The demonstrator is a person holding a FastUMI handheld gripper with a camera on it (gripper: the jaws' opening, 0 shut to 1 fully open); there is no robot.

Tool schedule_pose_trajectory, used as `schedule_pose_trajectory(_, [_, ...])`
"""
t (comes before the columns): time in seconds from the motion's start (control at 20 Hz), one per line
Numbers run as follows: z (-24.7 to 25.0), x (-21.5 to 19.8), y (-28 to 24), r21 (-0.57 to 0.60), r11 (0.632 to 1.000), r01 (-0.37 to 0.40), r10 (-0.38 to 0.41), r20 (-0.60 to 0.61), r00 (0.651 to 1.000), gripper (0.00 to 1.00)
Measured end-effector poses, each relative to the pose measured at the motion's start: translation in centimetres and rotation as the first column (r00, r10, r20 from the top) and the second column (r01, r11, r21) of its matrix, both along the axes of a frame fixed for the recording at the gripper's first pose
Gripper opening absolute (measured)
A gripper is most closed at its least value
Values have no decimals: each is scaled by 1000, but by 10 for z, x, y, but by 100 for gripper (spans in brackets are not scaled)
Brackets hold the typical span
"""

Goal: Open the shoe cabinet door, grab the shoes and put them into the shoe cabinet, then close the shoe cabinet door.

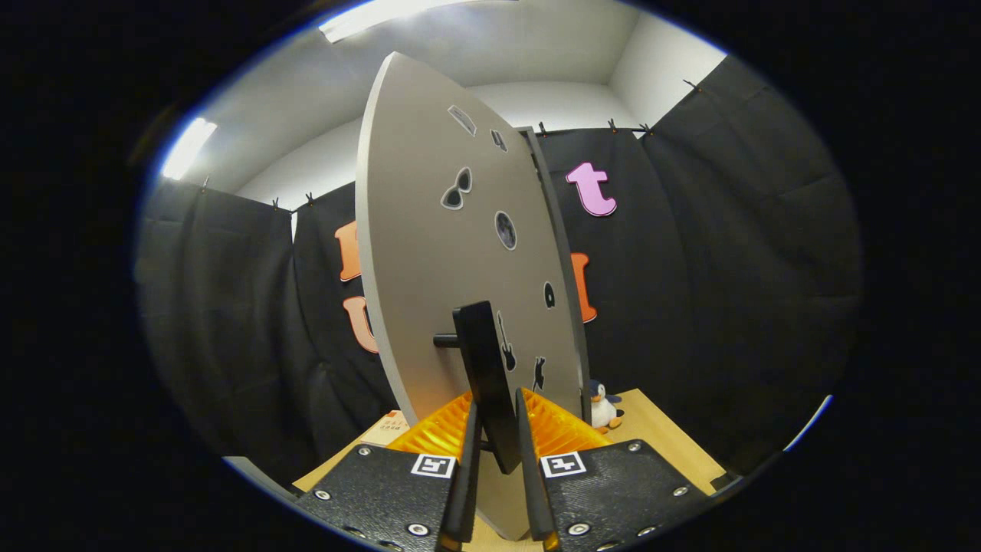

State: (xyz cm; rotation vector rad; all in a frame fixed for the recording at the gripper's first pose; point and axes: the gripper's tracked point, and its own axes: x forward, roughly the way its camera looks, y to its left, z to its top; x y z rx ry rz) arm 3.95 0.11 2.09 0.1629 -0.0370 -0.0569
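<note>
The gripper [497, 429] pinches the black handle [485, 376] of the grey shoe cabinet door [429, 253] between both fingers.

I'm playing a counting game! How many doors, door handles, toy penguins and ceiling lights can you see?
Cabinet door: 1
Black door handle, clamped between the gripper fingers: 1
Toy penguin on the wooden table: 1
Ceiling lights: 2
Total: 5

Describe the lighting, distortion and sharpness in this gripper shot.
Gripper view: two ceiling strip lights blow out to white; fisheye bends the flat cabinet door into a curved blade; the gripper, shut on the door handle, looks sharp, as does the small penguin toy beyond; the black booth cloth stays dim.
</note>
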Motion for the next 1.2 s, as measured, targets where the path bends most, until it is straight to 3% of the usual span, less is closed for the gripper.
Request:
schedule_pose_trajectory(0.25, [3, -11, -31, -99, 994, 34, -33, 10, 999, 24])
schedule_pose_trajectory(0.65, [2, -13, -50, -98, 995, 31, -31, -3, 1000, 23])
schedule_pose_trajectory(1.2, [-3, -18, -60, -120, 987, 105, -108, -26, 994, 20])
